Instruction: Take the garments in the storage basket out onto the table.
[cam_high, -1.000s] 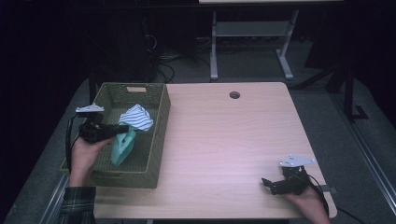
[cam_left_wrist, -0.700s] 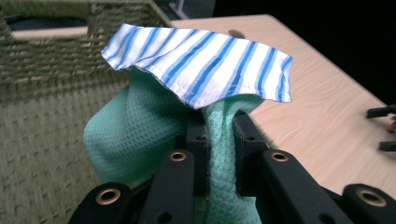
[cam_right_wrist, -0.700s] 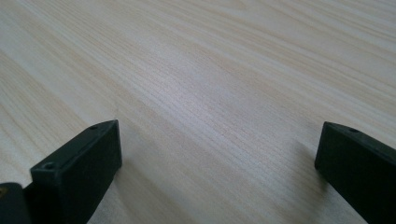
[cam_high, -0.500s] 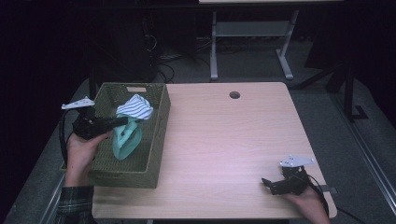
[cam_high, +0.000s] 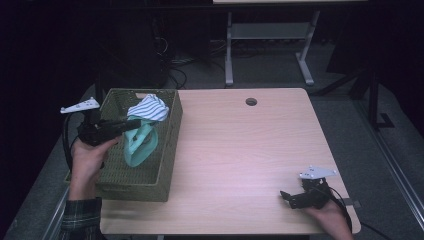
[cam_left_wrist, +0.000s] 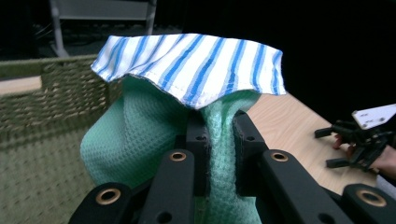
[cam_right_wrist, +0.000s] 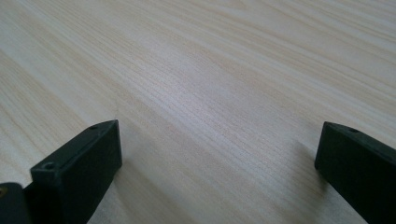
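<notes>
up left, the claw (cam_high: 131, 123) pinches an unmarked green cloth (cam_high: 139, 145).

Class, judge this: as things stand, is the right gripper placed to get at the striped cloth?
Probably not. The right gripper rests open at the table's near right corner, while the striped cloth lies across the table over the basket.

We take this for a lab or test room rather than a home. We see a plain light-wood desk (cam_high: 250, 150) with a round cable hole (cam_high: 251, 102), standing on grey floor (cam_high: 345, 125) in a dark, unlit surround. Behind it stands the metal frame (cam_high: 270, 45) of another desk, with loose cables (cam_high: 185, 65) on the floor beside it. We also note the tracking plates on each hand-held tool (cam_high: 292, 197), which suit a recording setup.
</notes>
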